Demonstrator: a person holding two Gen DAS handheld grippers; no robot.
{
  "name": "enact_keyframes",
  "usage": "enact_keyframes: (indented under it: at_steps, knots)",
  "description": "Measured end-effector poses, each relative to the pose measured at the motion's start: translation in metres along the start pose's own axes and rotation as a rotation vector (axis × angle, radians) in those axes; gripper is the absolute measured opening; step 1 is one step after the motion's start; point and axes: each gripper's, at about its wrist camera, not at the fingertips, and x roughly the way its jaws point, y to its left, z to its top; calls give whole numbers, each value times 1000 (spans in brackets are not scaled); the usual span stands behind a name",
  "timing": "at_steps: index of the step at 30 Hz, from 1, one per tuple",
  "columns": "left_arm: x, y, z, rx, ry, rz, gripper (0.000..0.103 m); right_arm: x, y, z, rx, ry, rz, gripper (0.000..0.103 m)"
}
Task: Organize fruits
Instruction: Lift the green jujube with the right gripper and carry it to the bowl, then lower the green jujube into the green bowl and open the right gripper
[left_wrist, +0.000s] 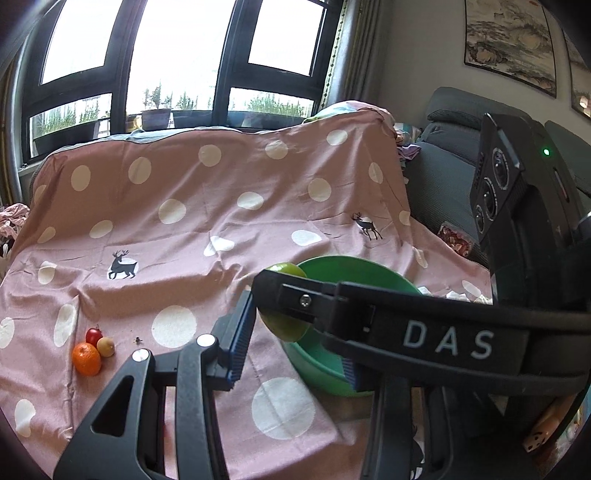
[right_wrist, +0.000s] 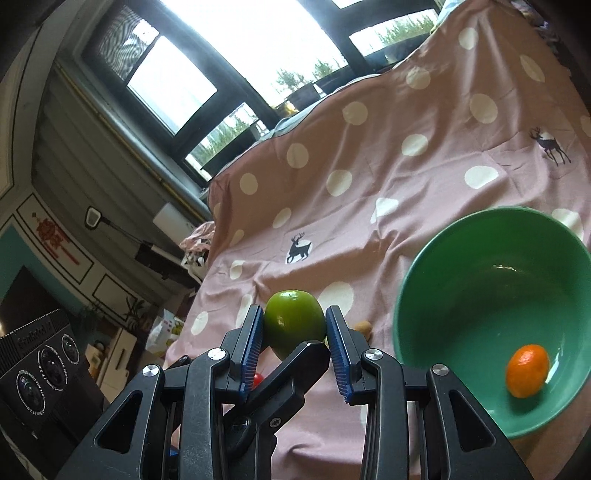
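I see a pink cloth (right_wrist: 388, 221) with white dots and dark deer, a green bowl (right_wrist: 461, 295) holding an orange fruit (right_wrist: 527, 370), a green apple (right_wrist: 293, 319), and blue pads (right_wrist: 253, 341) on my black gripper.

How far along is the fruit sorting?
Done: one orange lies in the green bowl. In hand: the right tool is shut on a green fruit, beside the bowl and not yet over it. Left: a second orange, a red fruit and a tan fruit on the cloth.
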Motion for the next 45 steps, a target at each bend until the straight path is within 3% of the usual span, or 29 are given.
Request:
enact_keyframes:
  at_steps: [22, 45]
  knots:
    - [56, -52, 4, 45, 76, -132, 39, -35, -72, 11, 137, -63, -115, 38]
    - [102, -61, -9, -17, 182, -230, 38, -31, -108, 8, 199, -4, -263, 38]
